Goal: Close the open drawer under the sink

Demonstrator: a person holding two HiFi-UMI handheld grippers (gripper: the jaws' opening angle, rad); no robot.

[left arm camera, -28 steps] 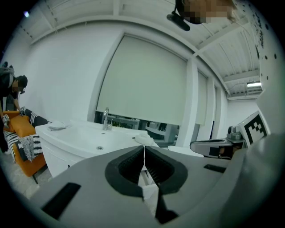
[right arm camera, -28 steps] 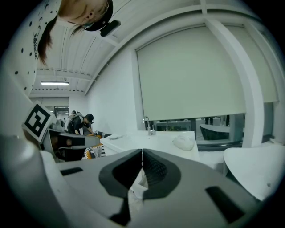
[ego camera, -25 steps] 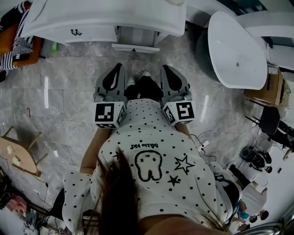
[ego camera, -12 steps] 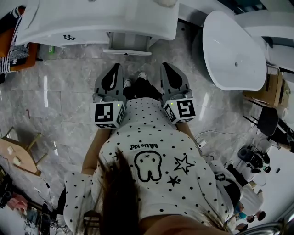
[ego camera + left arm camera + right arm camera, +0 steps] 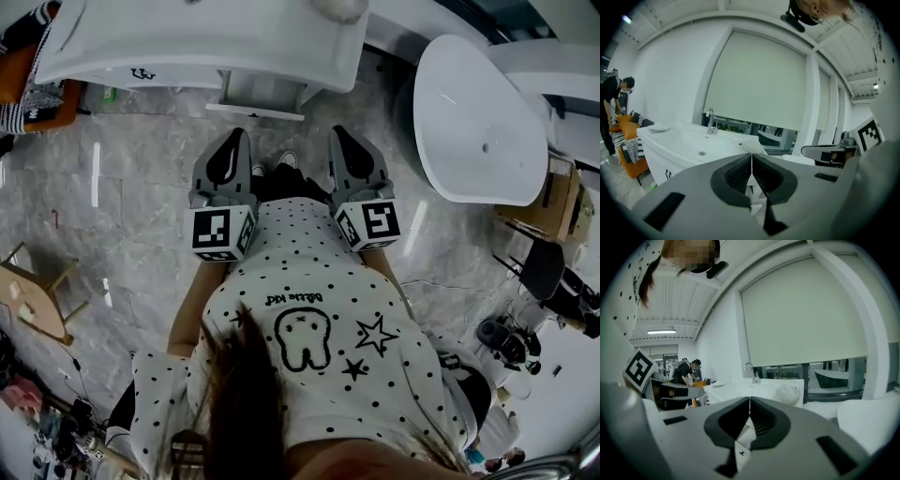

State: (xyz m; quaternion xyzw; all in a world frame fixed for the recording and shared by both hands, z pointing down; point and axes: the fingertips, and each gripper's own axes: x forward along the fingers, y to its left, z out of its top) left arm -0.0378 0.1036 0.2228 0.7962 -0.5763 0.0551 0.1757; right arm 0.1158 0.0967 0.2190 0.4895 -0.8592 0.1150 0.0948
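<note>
Jaws together, left gripper [image 5: 238,137] beside right gripper [image 5: 337,134], facing drawer [image 5: 258,97], seemingly ajar

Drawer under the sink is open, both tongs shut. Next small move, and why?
The drawer juts out from under the sink. The left tongs and right tongs are shut, empty and short of it. I'd probably ease both forward until their tips meet its front, ready to push.
</note>
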